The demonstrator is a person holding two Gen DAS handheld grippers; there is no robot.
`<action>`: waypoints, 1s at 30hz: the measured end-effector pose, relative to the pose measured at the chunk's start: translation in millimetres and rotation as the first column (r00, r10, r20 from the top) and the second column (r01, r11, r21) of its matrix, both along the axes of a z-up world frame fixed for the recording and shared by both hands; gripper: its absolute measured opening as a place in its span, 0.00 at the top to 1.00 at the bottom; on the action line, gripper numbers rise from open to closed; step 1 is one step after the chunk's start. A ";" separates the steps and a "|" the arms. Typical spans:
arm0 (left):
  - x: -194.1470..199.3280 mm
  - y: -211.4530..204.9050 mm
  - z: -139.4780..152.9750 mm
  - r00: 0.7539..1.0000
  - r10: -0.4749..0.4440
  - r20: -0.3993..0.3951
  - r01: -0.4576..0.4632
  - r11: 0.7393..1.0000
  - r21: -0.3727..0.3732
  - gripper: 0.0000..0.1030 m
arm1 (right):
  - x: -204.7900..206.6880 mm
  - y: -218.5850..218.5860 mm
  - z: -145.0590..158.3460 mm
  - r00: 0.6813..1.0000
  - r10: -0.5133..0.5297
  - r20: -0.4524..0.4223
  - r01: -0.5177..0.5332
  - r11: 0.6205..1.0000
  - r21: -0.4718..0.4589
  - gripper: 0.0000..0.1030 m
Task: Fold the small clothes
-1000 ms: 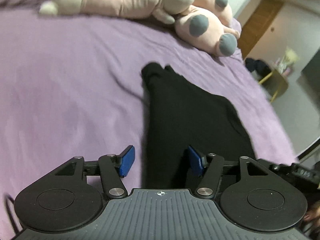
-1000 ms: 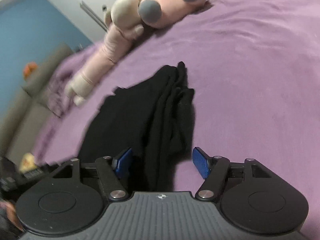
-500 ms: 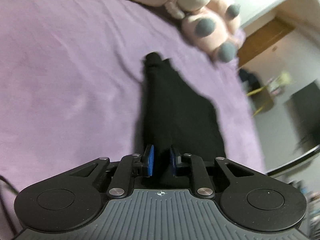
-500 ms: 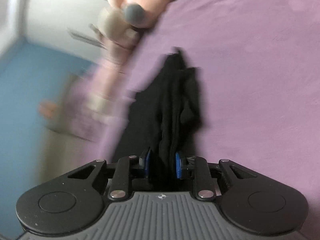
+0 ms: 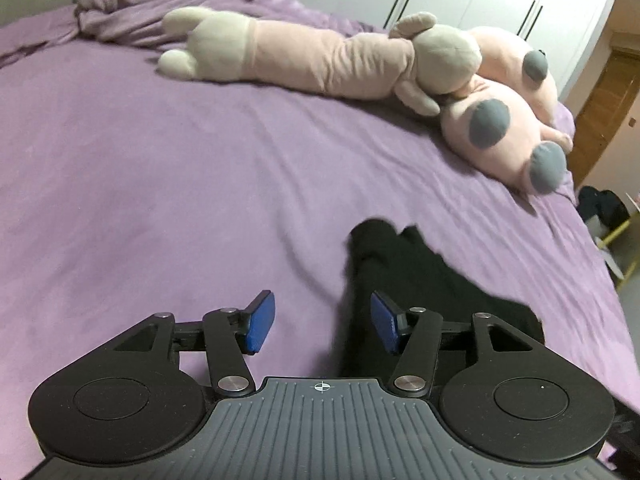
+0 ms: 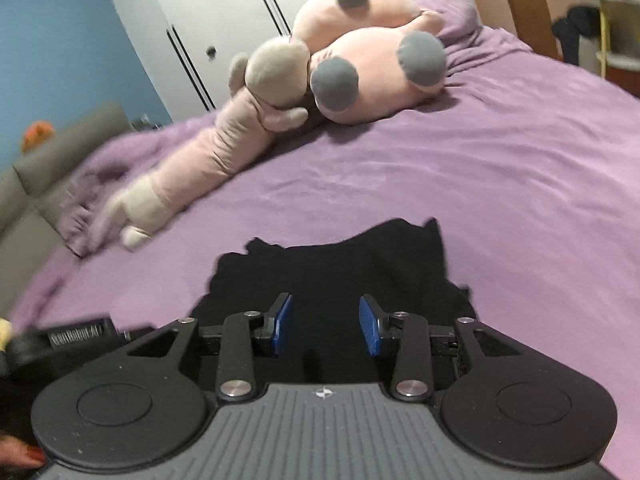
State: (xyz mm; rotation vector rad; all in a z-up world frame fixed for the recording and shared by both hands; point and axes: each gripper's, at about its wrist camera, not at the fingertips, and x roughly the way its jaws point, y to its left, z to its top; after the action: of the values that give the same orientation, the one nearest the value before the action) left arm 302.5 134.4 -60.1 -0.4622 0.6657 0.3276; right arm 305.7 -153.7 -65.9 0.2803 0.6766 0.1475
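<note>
A small black garment (image 5: 416,280) lies bunched on the purple bedspread (image 5: 160,200). My left gripper (image 5: 322,326) is open and empty; its right blue pad sits over the garment's left edge, its left pad over bare bedspread. In the right wrist view the same garment (image 6: 340,264) lies spread wider, right in front of my right gripper (image 6: 326,326), which is open and empty just above the cloth.
A long pink plush toy (image 5: 304,56) and a pink plush with grey spots (image 5: 504,132) lie at the far side of the bed. Crumpled purple bedding (image 5: 132,12) is at the far left. White wardrobe doors (image 6: 224,20) stand behind.
Both grippers were shut on the black garment half a second ago; now both have opened and let go. The garment lies shorter and more bunched, closer to the grippers.
</note>
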 end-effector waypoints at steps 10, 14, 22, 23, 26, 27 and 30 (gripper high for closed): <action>49.8 -42.8 -57.2 1.000 -0.017 -0.011 0.019 0.963 0.270 0.22 | 47.1 -10.2 -56.1 0.997 -0.051 0.060 0.063 0.975 -0.215 0.72; 48.9 -35.2 -55.3 1.000 -0.008 -0.024 0.013 0.976 0.218 0.18 | 45.0 1.0 -49.8 0.998 -0.037 0.057 0.052 0.958 -0.281 0.71; -33.1 -26.7 -22.4 0.991 -0.113 -0.066 0.118 0.991 0.067 0.18 | -58.7 -3.2 -20.2 0.998 0.057 -0.021 -0.061 0.970 -0.237 0.70; -47.8 -27.8 -24.5 0.991 -0.118 -0.065 0.121 0.992 0.037 0.18 | -74.8 -4.6 -24.7 0.998 0.063 -0.022 -0.066 0.966 -0.248 0.70; -72.4 -35.0 -33.7 0.987 -0.150 -0.062 0.153 0.987 0.045 0.16 | -108.7 -4.9 -33.1 0.996 0.092 0.018 -0.083 0.949 -0.305 0.69; -74.7 -37.4 -33.9 0.984 -0.162 -0.075 0.167 0.984 0.067 0.16 | -110.4 -3.5 -31.1 0.995 0.097 0.012 -0.088 0.943 -0.322 0.69; -74.6 -39.9 -21.7 0.972 -0.177 -0.156 0.192 0.977 0.088 0.17 | -106.4 -2.6 -13.0 0.996 0.072 -0.053 -0.085 0.948 -0.307 0.69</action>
State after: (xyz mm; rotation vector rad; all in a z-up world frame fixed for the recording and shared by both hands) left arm 227.9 94.4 -81.8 -0.2766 0.8259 0.2193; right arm 199.3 -156.3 -78.9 -0.0459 0.7408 0.1094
